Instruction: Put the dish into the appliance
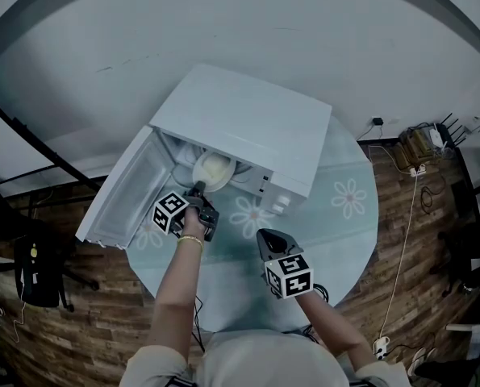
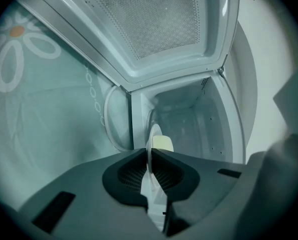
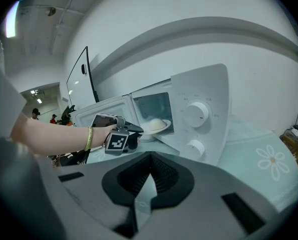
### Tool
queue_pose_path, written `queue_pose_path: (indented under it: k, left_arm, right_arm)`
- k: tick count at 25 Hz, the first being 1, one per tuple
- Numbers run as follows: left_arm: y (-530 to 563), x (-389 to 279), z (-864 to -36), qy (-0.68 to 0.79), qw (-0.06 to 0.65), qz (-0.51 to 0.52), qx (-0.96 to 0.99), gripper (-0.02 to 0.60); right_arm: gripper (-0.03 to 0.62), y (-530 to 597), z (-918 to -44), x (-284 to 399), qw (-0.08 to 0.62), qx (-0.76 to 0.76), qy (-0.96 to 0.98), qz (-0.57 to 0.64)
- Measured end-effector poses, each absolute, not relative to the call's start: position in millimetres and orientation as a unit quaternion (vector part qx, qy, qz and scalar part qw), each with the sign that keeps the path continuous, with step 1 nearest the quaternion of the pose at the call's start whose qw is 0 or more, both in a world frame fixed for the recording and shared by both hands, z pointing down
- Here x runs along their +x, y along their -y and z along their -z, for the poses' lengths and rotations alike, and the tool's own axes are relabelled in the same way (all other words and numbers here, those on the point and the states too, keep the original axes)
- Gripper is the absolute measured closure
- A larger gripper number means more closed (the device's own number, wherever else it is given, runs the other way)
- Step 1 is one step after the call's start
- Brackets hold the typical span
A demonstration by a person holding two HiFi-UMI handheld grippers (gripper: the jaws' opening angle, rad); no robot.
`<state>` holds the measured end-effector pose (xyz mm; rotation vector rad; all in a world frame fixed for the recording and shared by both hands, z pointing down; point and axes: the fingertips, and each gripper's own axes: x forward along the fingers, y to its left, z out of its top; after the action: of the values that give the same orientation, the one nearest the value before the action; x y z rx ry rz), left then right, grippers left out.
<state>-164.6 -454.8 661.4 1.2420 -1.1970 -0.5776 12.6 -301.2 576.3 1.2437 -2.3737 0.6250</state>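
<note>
The white microwave [image 1: 248, 127] stands on a round table, its door [image 1: 123, 196] swung wide open to the left. A white dish [image 1: 214, 170] carrying a pale rounded mound sits in the mouth of the cavity. My left gripper [image 1: 198, 190] is shut on the dish's near rim. In the left gripper view the thin rim [image 2: 150, 159] runs edge-on between the closed pads, with the cavity [image 2: 189, 119] beyond. The right gripper view shows the dish [image 3: 156, 125] half inside the opening. My right gripper [image 1: 270, 239] hovers over the table, shut and empty.
A pale green cloth with flower prints [image 1: 348, 198] covers the table. Two knobs [image 3: 196, 114] sit on the microwave's front panel. A power strip and cables [image 1: 421, 168] lie on the wooden floor at the right. A black stand [image 1: 38, 272] is at the left.
</note>
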Motion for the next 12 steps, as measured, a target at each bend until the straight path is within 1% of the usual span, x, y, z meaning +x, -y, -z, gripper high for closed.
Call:
queue_pose_path:
  k: [12]
  left_arm:
    - [489.4,-155.5,-665.0,0.533,0.606,0.219,0.548,0.543]
  right_arm:
    - [0.589,307.8,-584.0,12.2,0.197,0.437,0.847,-0.229]
